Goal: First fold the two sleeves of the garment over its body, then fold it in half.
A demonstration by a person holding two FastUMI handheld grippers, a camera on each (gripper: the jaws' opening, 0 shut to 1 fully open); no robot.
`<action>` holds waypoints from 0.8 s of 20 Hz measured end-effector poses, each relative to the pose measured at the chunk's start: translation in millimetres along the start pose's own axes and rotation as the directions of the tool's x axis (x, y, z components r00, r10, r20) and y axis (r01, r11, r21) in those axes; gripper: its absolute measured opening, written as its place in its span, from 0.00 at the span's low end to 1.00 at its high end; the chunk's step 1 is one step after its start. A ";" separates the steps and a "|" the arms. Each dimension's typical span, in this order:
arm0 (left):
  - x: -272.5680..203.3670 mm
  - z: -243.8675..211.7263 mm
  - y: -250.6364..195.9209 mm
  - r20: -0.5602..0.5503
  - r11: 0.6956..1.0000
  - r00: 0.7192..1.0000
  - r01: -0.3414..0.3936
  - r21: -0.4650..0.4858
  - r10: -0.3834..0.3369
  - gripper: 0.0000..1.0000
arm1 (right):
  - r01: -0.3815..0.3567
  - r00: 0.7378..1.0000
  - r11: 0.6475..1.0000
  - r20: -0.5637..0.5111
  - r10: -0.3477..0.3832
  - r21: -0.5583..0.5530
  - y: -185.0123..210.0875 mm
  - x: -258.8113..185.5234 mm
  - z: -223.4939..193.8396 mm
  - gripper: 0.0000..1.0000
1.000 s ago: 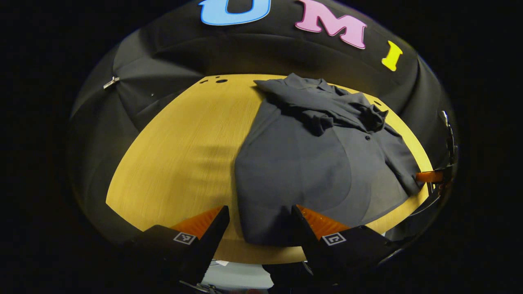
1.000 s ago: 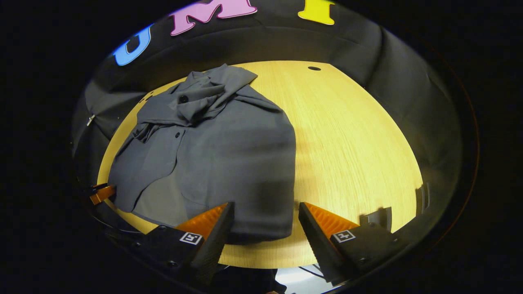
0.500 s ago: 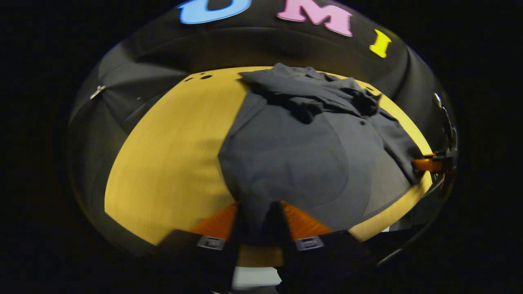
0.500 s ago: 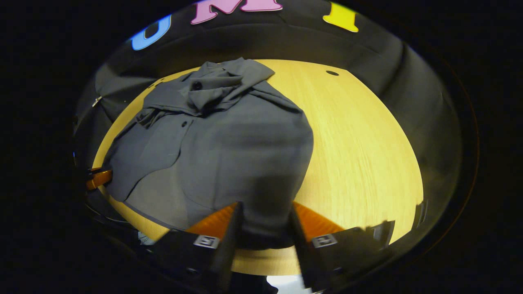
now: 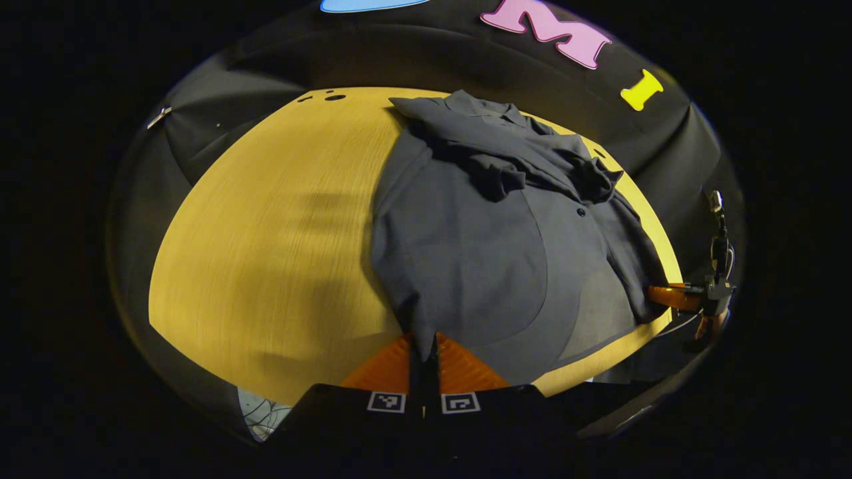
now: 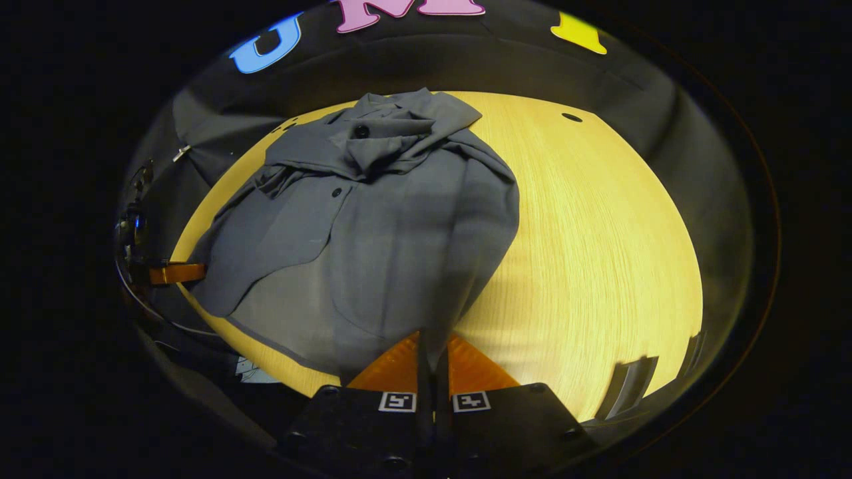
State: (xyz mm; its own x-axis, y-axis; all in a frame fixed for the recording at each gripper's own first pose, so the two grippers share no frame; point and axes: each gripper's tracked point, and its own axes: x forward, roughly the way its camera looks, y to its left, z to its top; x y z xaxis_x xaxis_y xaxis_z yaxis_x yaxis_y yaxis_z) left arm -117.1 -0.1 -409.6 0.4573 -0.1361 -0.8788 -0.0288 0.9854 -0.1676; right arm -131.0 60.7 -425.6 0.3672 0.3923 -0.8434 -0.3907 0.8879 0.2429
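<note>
At the bottom of the left gripper view my left gripper (image 5: 423, 352) has its jaws clamped together on the near hem of the garment (image 5: 492, 259), at the corner that sits lower centre in that frame. I hold it there because that corner is one end of the edge I must carry over for the half fold. At the bottom of the right gripper view my right gripper (image 6: 432, 352) is likewise clamped on the opposite hem corner, cloth rising in a pinched ridge from between its jaws. With both corners held, I judge the hem can travel level instead of skewing.

Past the jaws, the garment's body spreads flat over the middle of the table (image 5: 266, 253), buttons showing along its front. The bare wood lies to the left in the left gripper view.

Farthest off, in the upper centre of both frames, the sleeves (image 6: 379, 143) lie bunched across the chest near the collar. That looks like the sleeve step done, though loosely; lifting the hem too fast could drag that pile askew.
</note>
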 end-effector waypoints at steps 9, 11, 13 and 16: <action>-39.1 50.9 -12.3 0.043 0.995 0.998 0.053 -0.079 -0.050 0.06 | -0.140 0.989 0.987 0.061 0.135 0.083 24.2 -64.4 -5.4 0.05; -56.6 83.0 -22.0 0.119 0.993 0.990 0.079 -0.082 -0.069 0.05 | -0.162 0.981 0.982 0.125 0.149 0.101 26.0 -75.7 21.8 0.05; -70.6 120.3 -33.7 0.194 0.992 0.977 0.102 -0.072 -0.087 0.05 | -0.177 0.967 0.978 0.205 0.152 0.111 26.8 -86.7 56.2 0.05; -85.6 175.0 -48.2 0.291 0.987 0.949 0.146 -0.061 -0.122 0.05 | -0.199 0.936 0.973 0.316 0.154 0.117 25.3 -100.1 111.0 0.05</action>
State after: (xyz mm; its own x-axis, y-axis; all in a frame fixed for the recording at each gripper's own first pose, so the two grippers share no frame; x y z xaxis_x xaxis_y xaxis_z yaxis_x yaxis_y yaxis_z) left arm 0.7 -18.2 -248.1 0.6958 -0.2197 -0.6838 -0.0161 0.9471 -0.3206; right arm -83.9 70.6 -281.8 0.5501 0.5797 -0.6011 -0.3546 0.8139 0.4603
